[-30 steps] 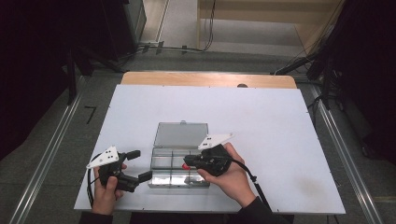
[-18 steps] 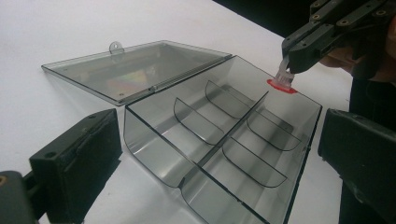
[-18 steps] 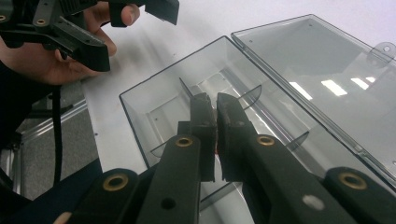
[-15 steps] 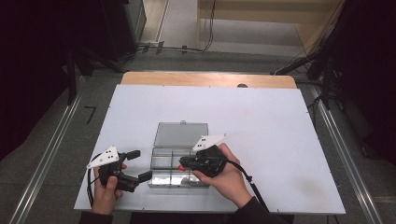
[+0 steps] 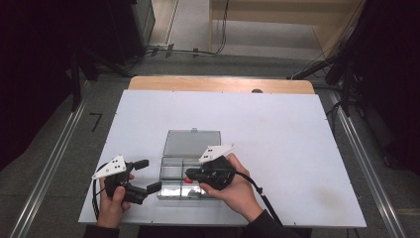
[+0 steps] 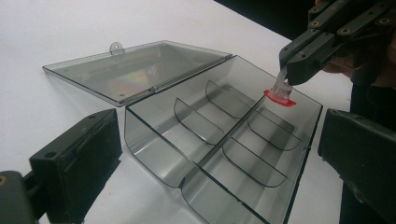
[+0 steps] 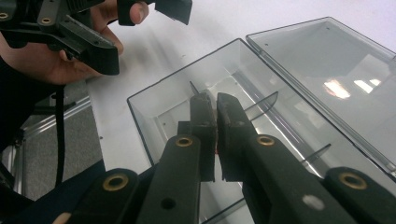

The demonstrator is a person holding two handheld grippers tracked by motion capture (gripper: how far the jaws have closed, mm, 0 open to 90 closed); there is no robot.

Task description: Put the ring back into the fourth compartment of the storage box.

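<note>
Tube [image 6: 281, 88] with a red cap hangs upright, cap end down, over the clear box's [image 6: 154, 154] far compartment, pinched in the right gripper [image 6: 292, 73]. Left gripper [image 5: 147, 175] sits wide open, empty, beside the box.

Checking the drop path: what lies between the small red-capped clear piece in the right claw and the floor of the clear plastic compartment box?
Nothing: the left gripper view shows the red-capped clear piece hanging from the right claw over a bare compartment of the clear plastic compartment box.
</note>
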